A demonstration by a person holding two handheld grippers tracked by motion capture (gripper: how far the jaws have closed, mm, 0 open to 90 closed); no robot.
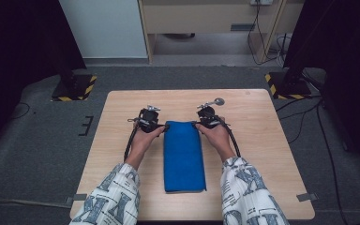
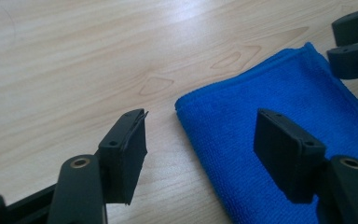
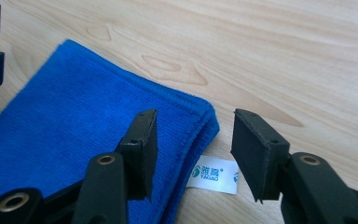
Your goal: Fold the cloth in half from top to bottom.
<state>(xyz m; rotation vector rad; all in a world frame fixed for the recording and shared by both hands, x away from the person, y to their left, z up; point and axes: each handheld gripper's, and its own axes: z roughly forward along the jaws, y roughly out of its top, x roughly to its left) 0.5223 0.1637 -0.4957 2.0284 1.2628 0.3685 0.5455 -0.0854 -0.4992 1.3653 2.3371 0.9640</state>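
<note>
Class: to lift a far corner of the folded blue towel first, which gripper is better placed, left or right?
Right, narrowly. The right gripper straddles the folded edge and label of the blue towel; the left gripper straddles its corner too, but one jaw sits over bare table. Both stand open.

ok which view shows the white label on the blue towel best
The right gripper view: the label sticks out from under the towel corner, its print readable, between the right gripper fingers. The left gripper view and high view give the towel, but I can't make out a label there.
</note>
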